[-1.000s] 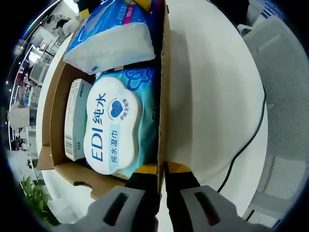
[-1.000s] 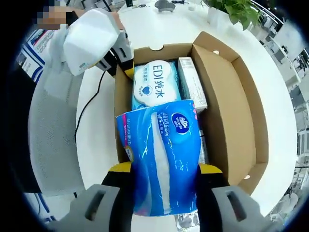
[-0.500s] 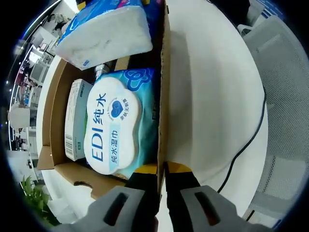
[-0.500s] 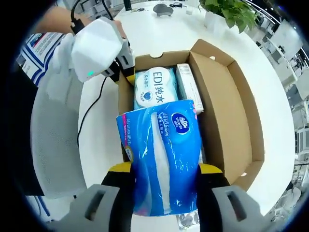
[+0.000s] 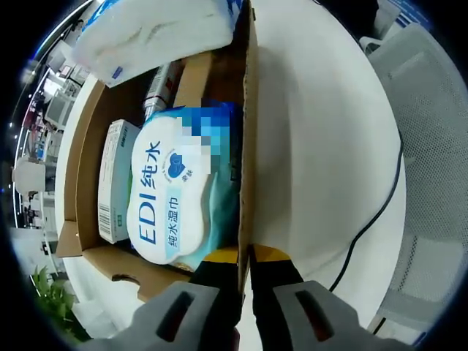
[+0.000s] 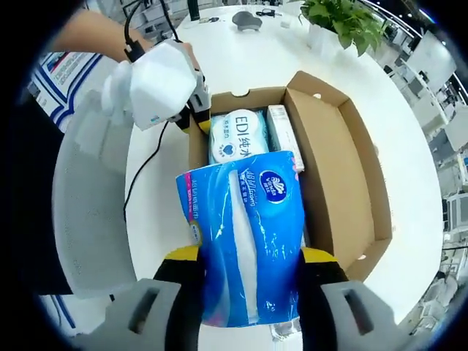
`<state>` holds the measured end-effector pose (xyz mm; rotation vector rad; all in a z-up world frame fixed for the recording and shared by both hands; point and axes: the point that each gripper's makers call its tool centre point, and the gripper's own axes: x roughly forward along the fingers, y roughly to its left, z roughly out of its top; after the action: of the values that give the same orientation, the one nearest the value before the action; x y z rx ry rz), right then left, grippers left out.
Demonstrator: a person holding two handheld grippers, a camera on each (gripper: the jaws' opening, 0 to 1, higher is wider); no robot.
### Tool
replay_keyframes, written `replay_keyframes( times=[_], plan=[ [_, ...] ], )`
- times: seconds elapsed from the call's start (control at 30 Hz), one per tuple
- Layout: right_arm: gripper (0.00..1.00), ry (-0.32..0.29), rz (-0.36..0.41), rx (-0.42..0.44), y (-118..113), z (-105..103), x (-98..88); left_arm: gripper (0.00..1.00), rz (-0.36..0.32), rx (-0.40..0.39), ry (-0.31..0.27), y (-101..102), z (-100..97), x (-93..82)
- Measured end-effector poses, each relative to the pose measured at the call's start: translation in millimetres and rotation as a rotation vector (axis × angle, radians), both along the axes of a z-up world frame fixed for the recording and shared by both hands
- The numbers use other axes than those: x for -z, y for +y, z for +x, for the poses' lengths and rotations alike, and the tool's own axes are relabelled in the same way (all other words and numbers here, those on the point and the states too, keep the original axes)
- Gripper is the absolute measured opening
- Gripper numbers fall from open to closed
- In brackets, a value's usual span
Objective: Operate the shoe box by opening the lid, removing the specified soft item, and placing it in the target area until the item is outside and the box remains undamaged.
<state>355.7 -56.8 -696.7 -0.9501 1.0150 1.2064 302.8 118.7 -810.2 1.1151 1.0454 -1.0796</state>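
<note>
One soft item, the blue tissue pack (image 6: 245,245), is gripped between the right gripper's (image 6: 247,289) jaws and hangs above the near end of the open box (image 6: 344,183); the lifting looks done, the placing is left. Beyond it in the box lie a wipes pack (image 6: 235,135) and a slim carton (image 6: 281,131). The left gripper (image 5: 245,272) pinches the box wall (image 5: 247,146), holding it on the white table (image 5: 322,146). No damage shows on the box.

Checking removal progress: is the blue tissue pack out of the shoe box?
Out: the right tongs hold the tissue pack raised above the open shoe box.
</note>
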Motion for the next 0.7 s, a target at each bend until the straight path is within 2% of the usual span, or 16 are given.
replay_keyframes(
  times=[0.23,0.43,0.57,0.7],
  plan=[
    [0.47,-0.028,0.009,0.013,-14,1,-13.6,0.02,0.000,0.001,0.000,2,0.9,-0.4],
    [0.47,-0.038,-0.014,0.016,-31,-1,-16.0,0.02,0.001,0.001,0.003,3,0.8,-0.8],
    [0.47,-0.054,0.004,0.026,-37,1,-19.3,0.02,0.001,0.000,0.003,4,1.0,-0.4],
    [0.47,-0.046,0.006,0.044,-48,0,-19.9,0.02,0.001,0.001,0.002,5,0.9,0.0]
  ],
)
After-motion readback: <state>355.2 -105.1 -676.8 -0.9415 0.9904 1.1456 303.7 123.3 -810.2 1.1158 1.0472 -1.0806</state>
